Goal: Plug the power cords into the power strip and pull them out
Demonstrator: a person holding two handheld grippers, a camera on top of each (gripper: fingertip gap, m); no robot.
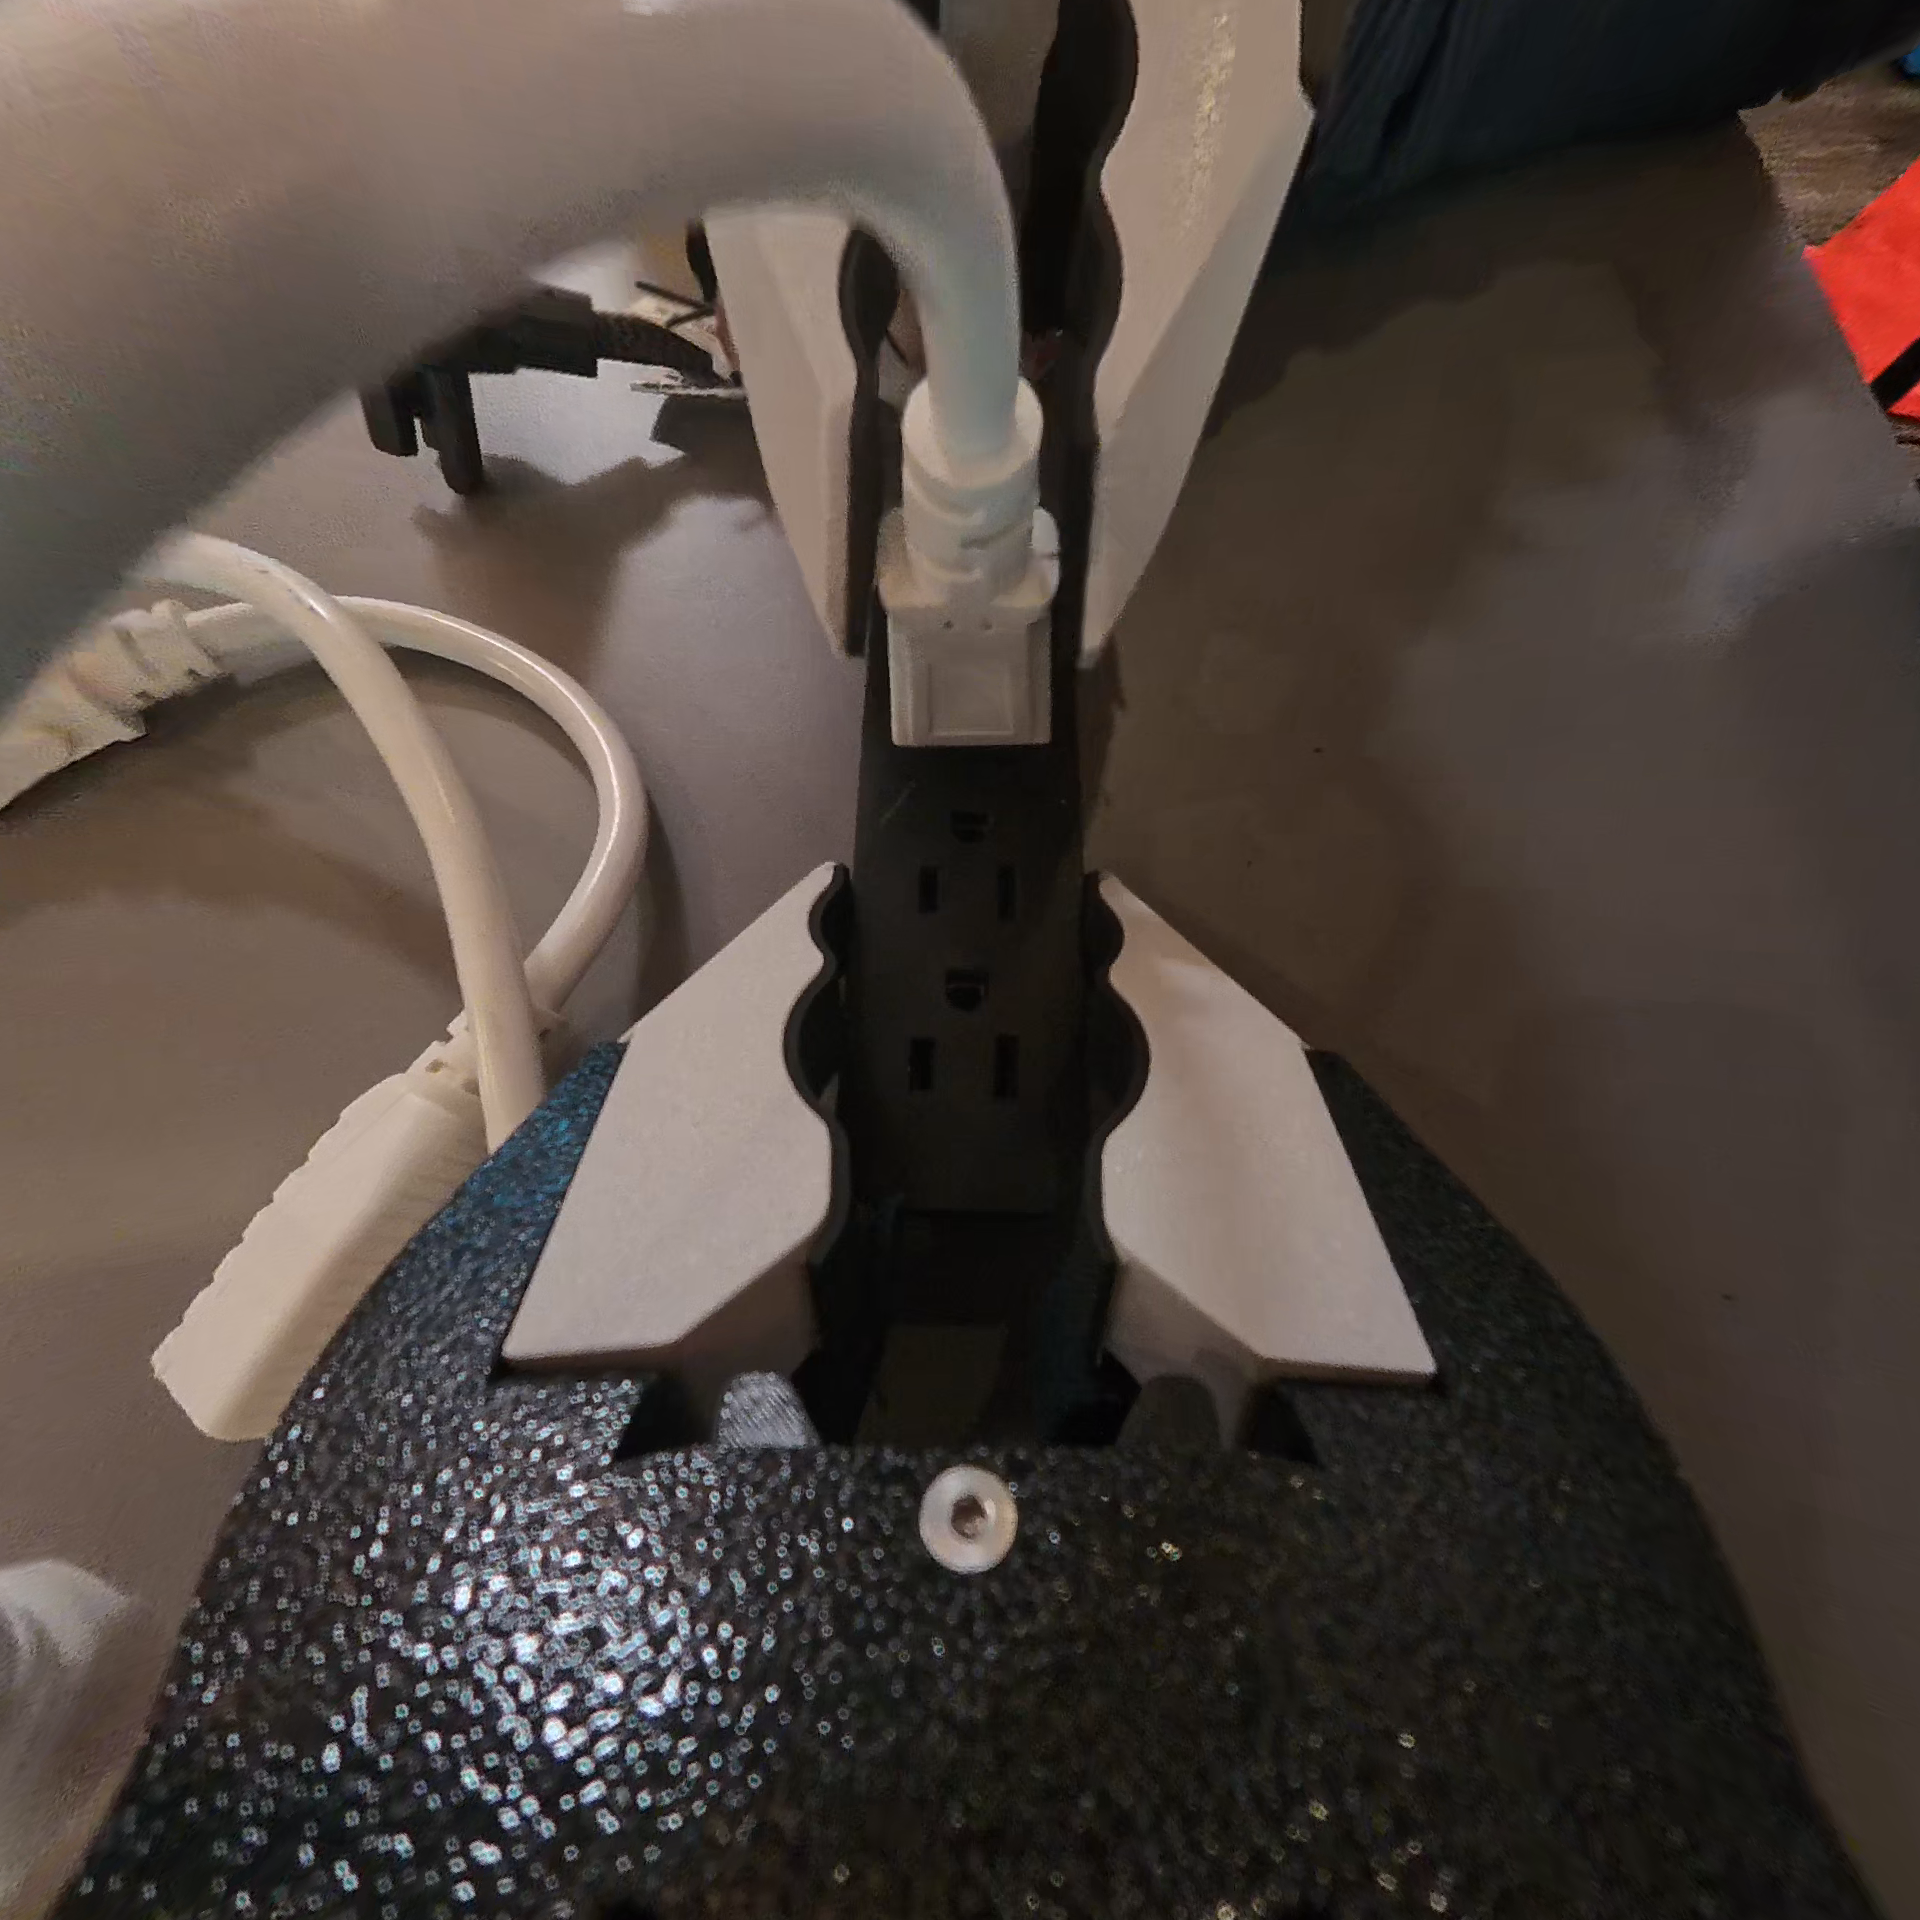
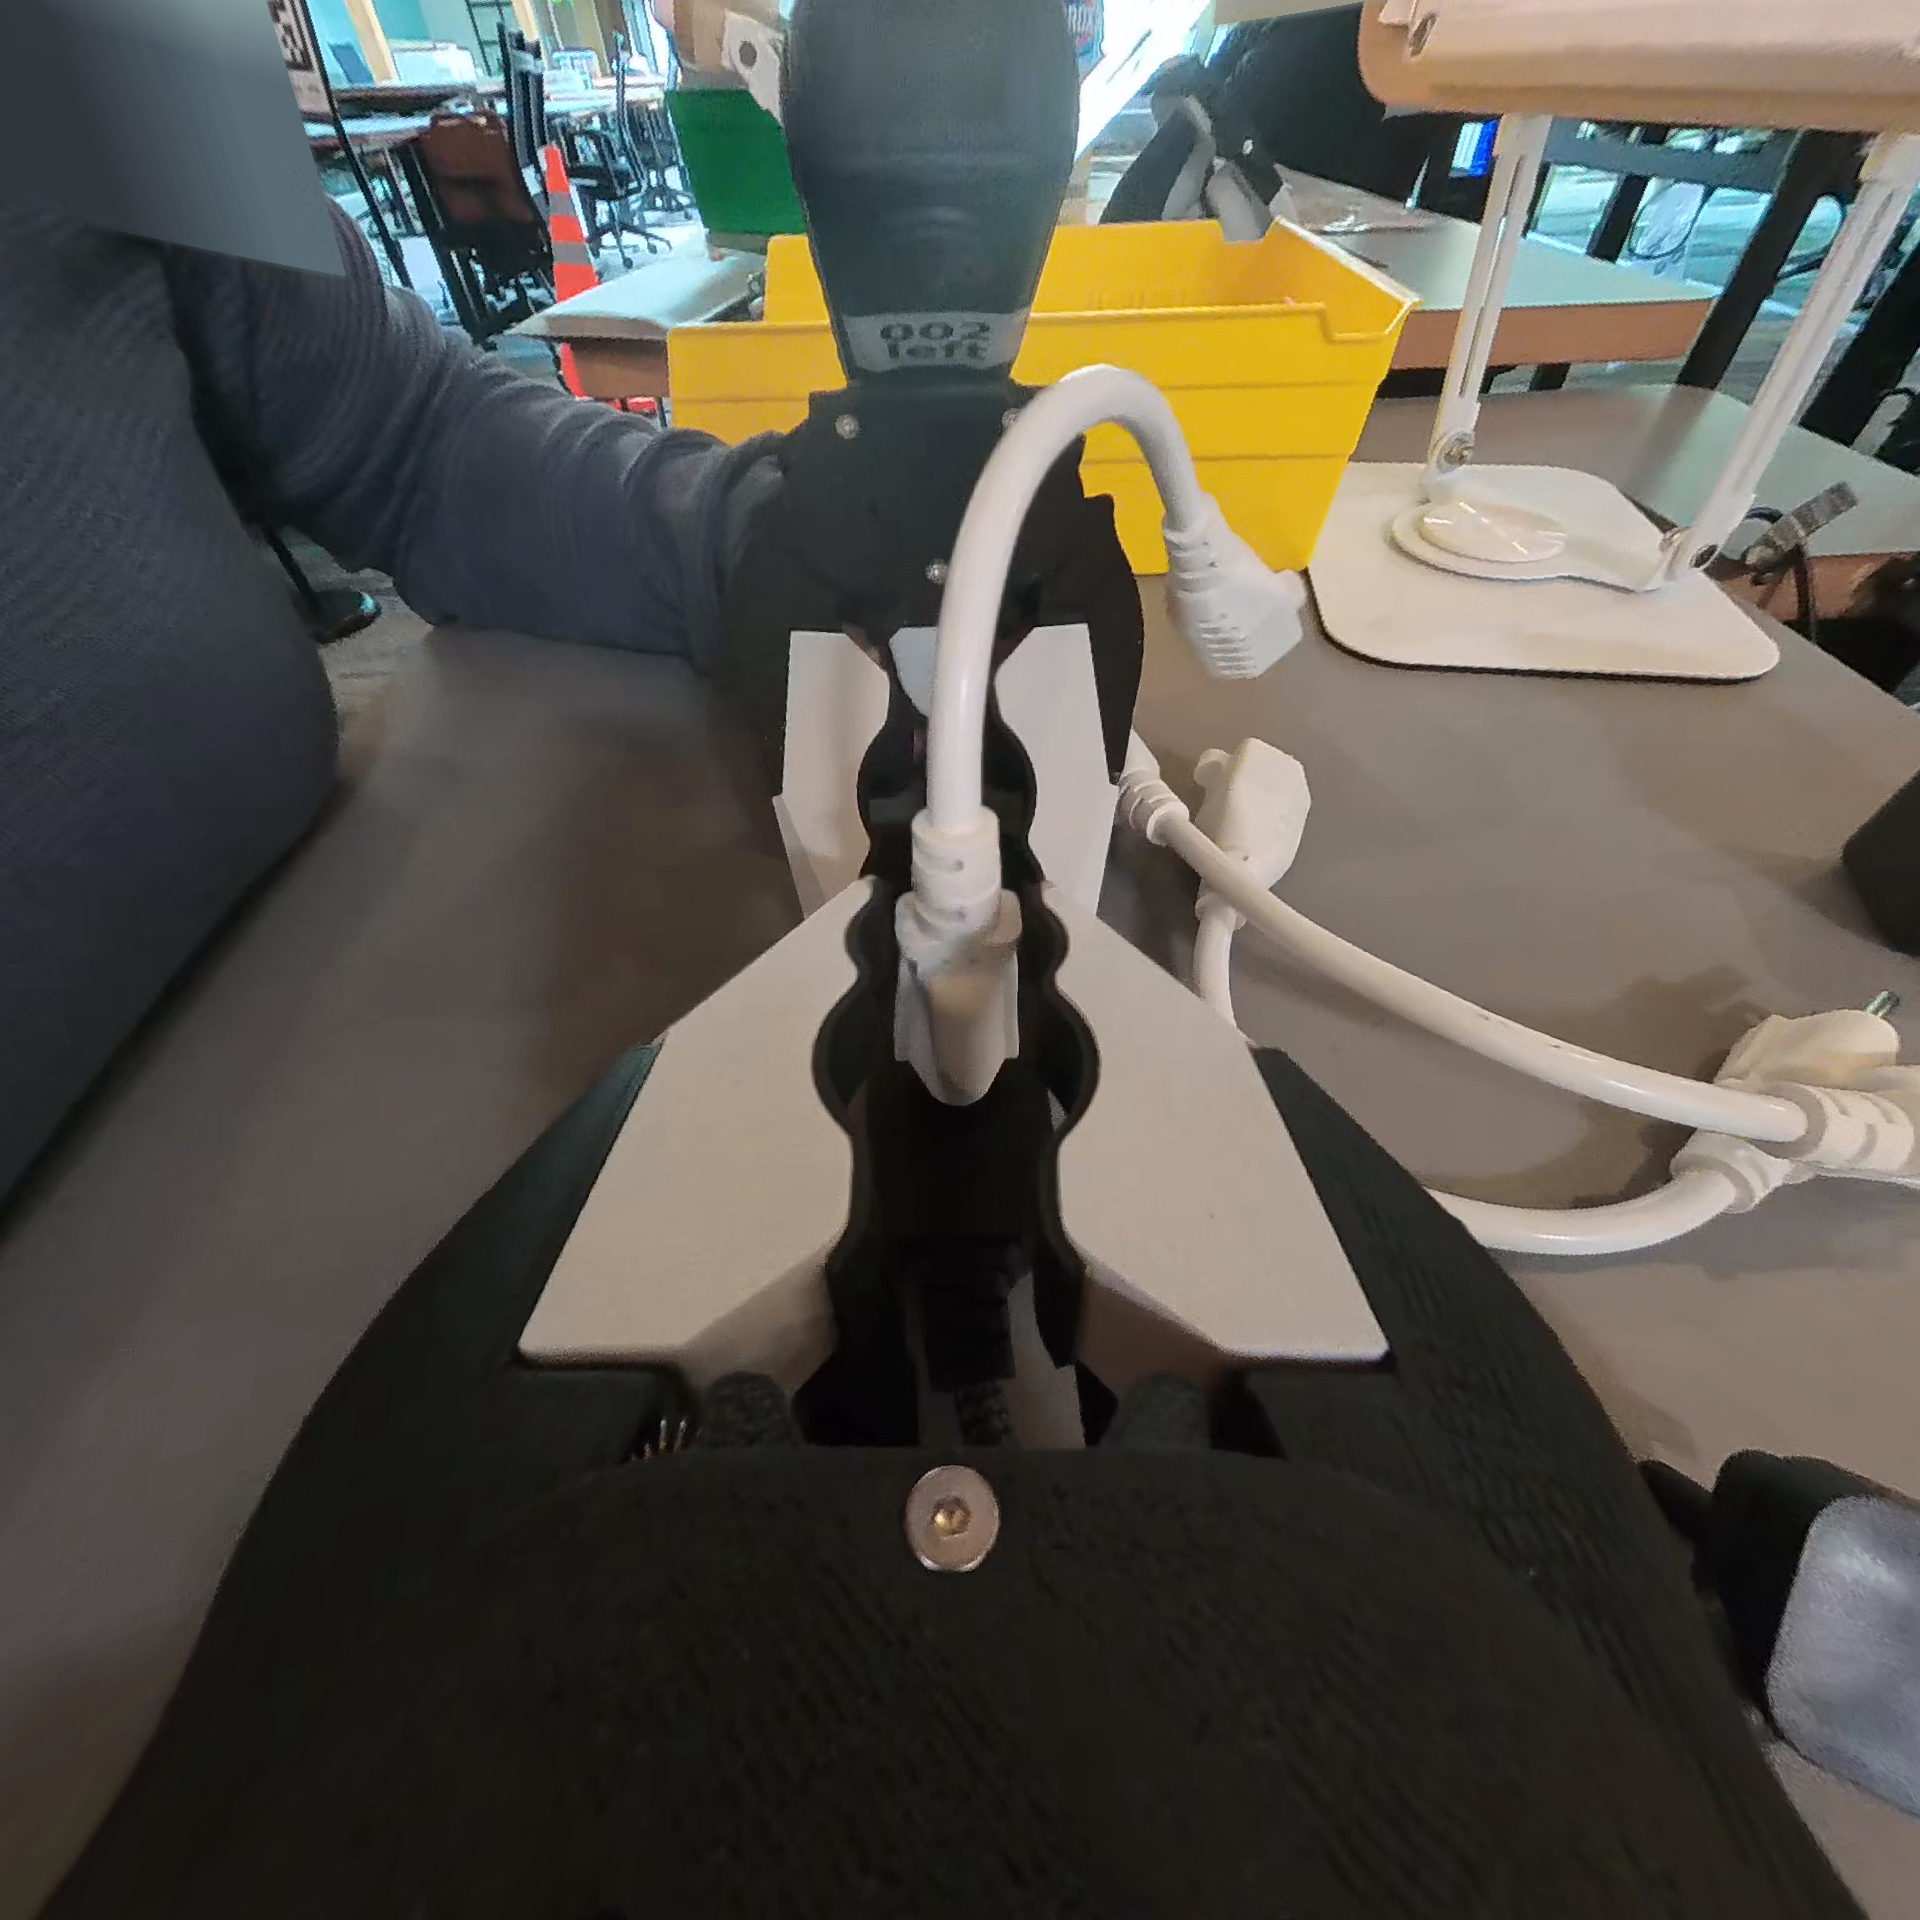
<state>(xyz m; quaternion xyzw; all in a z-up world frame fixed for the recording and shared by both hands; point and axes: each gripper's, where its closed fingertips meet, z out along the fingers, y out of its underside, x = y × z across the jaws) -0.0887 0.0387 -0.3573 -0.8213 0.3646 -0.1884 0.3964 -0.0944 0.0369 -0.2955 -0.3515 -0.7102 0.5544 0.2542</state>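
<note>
A black power strip (image 1: 961, 997) lies on the grey table (image 1: 1455, 831), running away from me in the left wrist view. My left gripper (image 1: 968, 878) is shut on it, with a white finger against each long side and two free sockets between them. A white plug (image 1: 971, 665) stands in a socket farther along the strip. My right gripper (image 2: 958, 888) is shut on this plug (image 2: 951, 997), and also shows in the left wrist view (image 1: 966, 649). The plug's white cord (image 2: 966, 582) arches up to a loose white connector (image 2: 1231, 592).
More white cords and plugs (image 2: 1403, 1008) lie on the table to the right of the strip in the right wrist view, and to the left in the left wrist view (image 1: 582, 727). A yellow bin (image 2: 1226, 353) and a white lamp base (image 2: 1538, 592) stand behind. A person's sleeve (image 2: 468, 478) rests at the left. Some 6 centimeters of space lies between my two pairs of fingers.
</note>
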